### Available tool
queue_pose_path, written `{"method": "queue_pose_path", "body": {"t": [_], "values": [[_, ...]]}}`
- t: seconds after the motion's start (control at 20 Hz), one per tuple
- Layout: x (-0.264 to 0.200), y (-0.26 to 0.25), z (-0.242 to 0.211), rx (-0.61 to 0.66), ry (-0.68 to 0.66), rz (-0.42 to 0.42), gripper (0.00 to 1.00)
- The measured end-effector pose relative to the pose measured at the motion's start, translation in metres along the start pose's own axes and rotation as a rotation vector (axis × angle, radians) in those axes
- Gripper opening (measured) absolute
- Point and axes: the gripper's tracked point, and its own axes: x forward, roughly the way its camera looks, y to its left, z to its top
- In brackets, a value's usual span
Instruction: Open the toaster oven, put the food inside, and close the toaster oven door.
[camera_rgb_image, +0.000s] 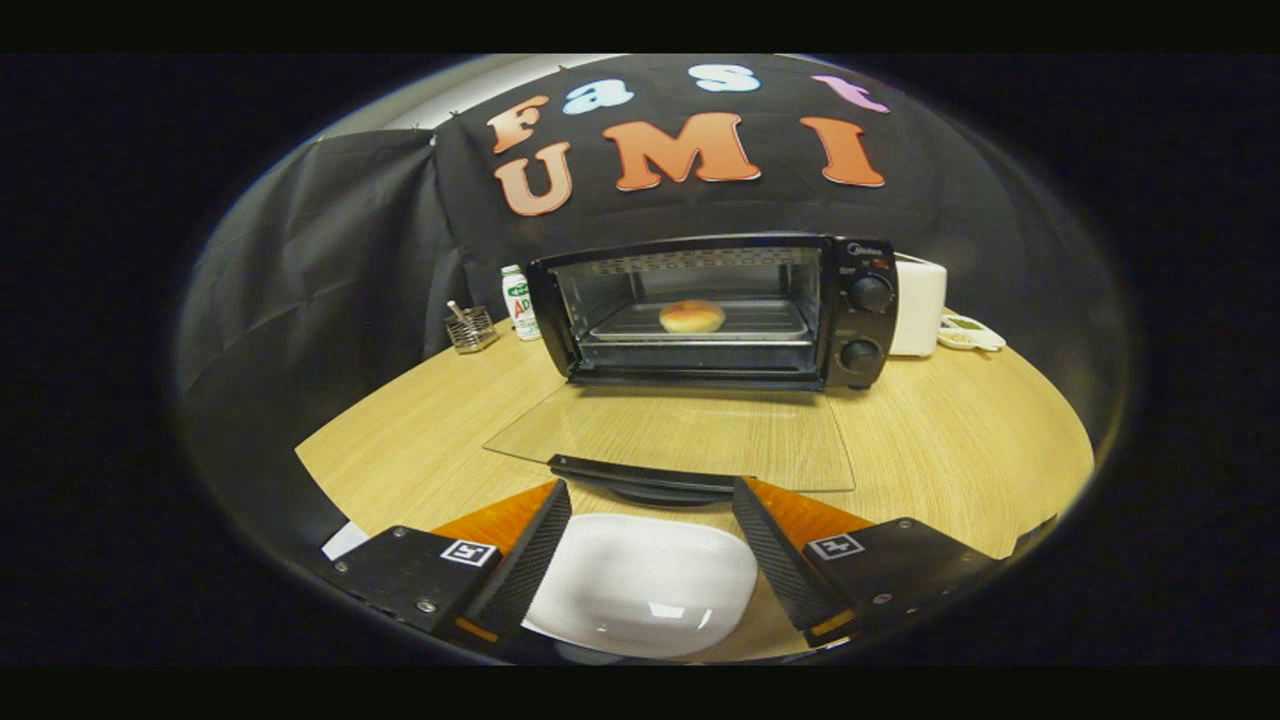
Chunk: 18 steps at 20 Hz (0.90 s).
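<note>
A black toaster oven stands at the back of the wooden table, beyond my fingers. Its glass door hangs fully open and lies flat toward me, and the door's dark handle sits just ahead of my fingertips. A round golden bun rests on the tray inside the oven. My gripper is open, fingers spread wide, with nothing pressed between them. Below, between the fingers, lies an empty white plate on the table.
To the left of the oven stand a wire holder and a white bottle. A white appliance and a small white dish sit to its right. The round wooden table has bare surface on both sides of the door.
</note>
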Motion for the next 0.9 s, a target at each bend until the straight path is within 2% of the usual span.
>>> {"method": "queue_pose_path", "body": {"t": [0.25,0.5,0.7,0.9], "values": [[0.014,-0.006,-0.019,0.004,0.058,-0.025,0.97],[0.022,0.002,-0.02,-0.003,0.086,-0.012,0.97],[0.017,0.015,-0.004,-0.016,0.054,0.019,0.97],[0.008,0.017,0.02,-0.059,-0.005,0.007,0.96]]}}
